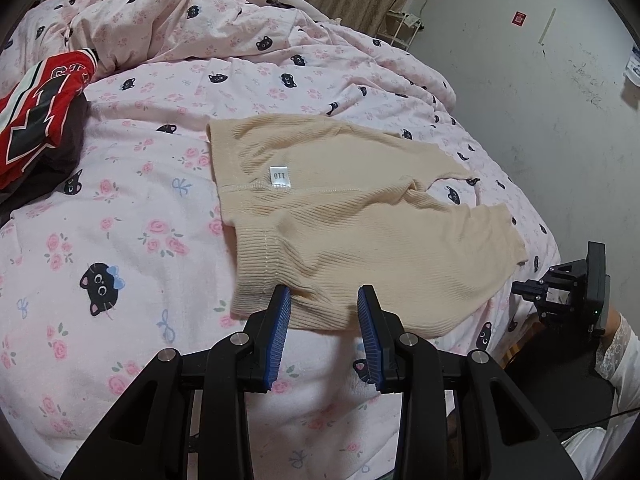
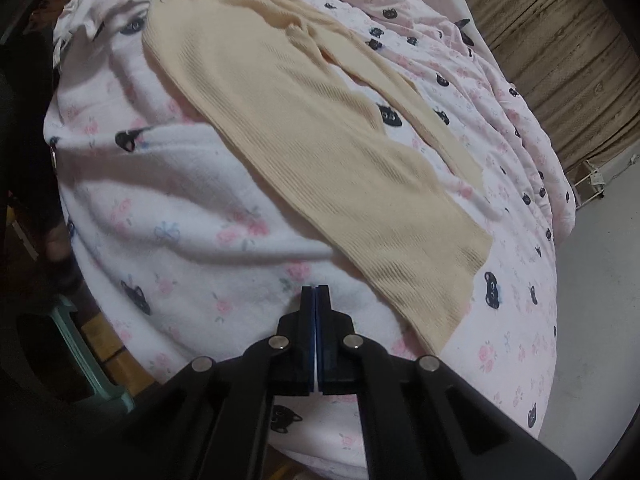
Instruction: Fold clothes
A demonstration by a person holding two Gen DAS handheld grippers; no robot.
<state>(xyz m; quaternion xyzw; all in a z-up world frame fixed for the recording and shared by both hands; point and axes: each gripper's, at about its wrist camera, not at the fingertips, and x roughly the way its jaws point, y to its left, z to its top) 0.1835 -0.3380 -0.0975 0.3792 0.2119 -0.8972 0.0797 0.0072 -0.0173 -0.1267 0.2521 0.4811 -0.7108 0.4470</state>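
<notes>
A beige ribbed knit top (image 1: 360, 224) lies spread flat on the pink cat-print bed, a white size tag (image 1: 279, 177) at its neck. My left gripper (image 1: 325, 296) hovers open over the top's near edge, its blue pads on either side of the cloth, not closed on it. In the right wrist view the same top (image 2: 320, 148) stretches away diagonally. My right gripper (image 2: 315, 292) is shut with nothing between its pads, over bare sheet just left of the top's near hem. The left wrist view also shows the right gripper (image 1: 560, 292) off the bed's right side.
A red, black and white jersey (image 1: 40, 108) lies on dark cloth at the left. The crumpled duvet (image 1: 192, 24) is heaped at the back. A person's lace-trimmed sleeve (image 1: 616, 344) is at the right. A green stool (image 2: 92, 360) stands by the bed's edge, and a beige curtain (image 2: 560, 40) hangs beyond.
</notes>
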